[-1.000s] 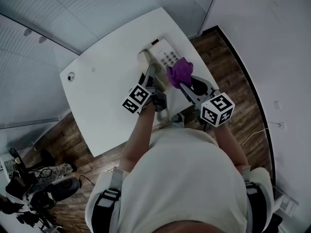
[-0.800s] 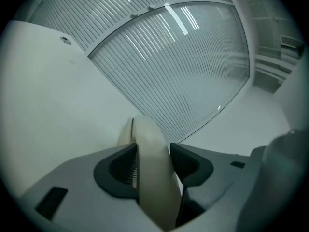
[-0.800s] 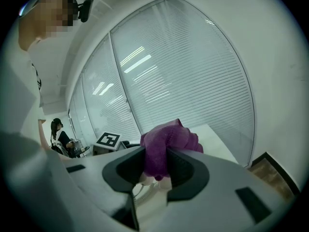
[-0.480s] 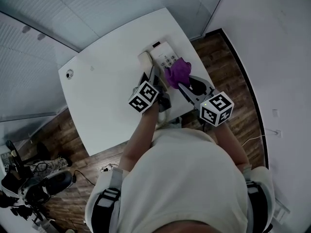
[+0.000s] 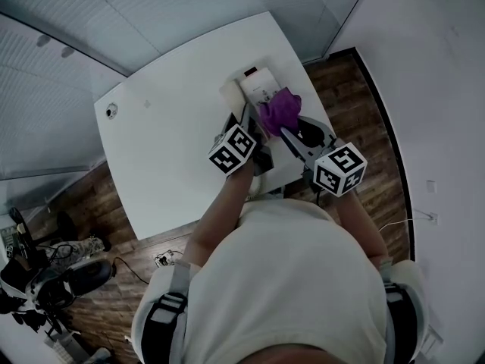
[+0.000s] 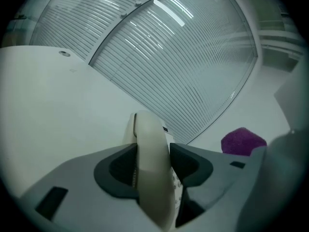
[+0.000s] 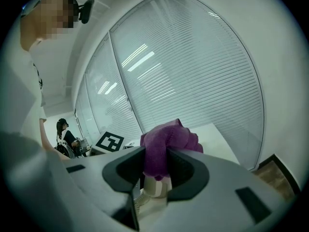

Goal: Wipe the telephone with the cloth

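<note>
Now your left gripper (image 6: 153,166), tilted downward, has just been closing its jaws, gripping the handset (image 6: 148,144); your right gripper (image 7: 155,170) pinches the cloth (image 7: 166,139) at the phone (image 5: 260,88), upper centre, on a white table (image 5: 167,142) by blinds (image 6: 183,57).

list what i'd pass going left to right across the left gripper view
small round fitting set in the table → telephone handset → purple cloth
</note>
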